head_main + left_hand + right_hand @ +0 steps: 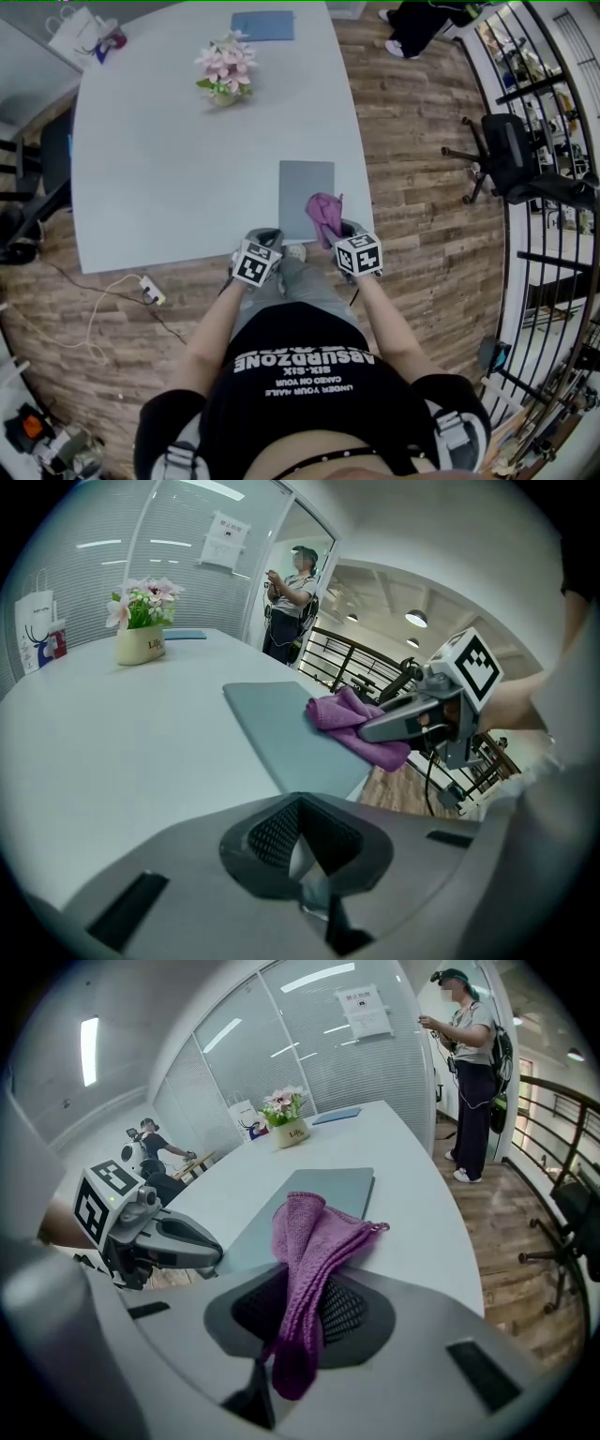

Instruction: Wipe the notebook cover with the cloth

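Observation:
A grey notebook lies flat at the near right edge of the white table. My right gripper is shut on a purple cloth, which hangs over the notebook's near right corner. In the right gripper view the cloth stands up between the jaws, with the notebook just beyond. My left gripper hovers at the table edge beside the notebook's near left corner. Its jaws are together with nothing between them. The left gripper view shows the notebook, the cloth and the right gripper.
A pot of pink flowers stands mid-table, and a blue folder lies at the far edge. An office chair and a railing are on the right. A power strip lies on the floor. A person stands past the table.

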### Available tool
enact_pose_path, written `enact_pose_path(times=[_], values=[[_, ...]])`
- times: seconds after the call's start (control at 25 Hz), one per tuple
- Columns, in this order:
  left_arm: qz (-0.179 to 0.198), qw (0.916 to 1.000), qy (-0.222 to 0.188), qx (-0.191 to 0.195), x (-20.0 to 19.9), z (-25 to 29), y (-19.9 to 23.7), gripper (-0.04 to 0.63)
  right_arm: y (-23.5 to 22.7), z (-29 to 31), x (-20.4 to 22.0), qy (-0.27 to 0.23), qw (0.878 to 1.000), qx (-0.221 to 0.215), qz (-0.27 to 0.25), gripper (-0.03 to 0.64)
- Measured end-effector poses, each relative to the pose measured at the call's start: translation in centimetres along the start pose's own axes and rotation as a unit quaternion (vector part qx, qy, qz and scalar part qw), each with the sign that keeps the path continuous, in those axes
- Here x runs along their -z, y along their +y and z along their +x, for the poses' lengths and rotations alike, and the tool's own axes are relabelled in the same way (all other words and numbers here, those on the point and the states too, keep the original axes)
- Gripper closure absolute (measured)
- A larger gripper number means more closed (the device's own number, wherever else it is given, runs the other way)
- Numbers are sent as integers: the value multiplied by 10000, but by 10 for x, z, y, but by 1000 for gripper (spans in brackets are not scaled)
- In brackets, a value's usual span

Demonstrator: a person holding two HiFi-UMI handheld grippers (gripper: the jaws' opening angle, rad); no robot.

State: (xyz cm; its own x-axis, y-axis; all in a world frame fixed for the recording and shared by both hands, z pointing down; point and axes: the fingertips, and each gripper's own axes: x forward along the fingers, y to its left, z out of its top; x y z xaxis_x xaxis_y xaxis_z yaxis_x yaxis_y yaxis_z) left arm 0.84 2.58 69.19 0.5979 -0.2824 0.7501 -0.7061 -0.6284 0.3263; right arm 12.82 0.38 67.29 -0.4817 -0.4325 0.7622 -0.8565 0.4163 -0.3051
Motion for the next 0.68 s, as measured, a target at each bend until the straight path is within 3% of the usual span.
enact_pose_path(times=[0.68], values=[[41, 9997, 134, 190, 0, 2, 0, 580, -1, 2, -1, 51, 10000, -13, 15, 532]])
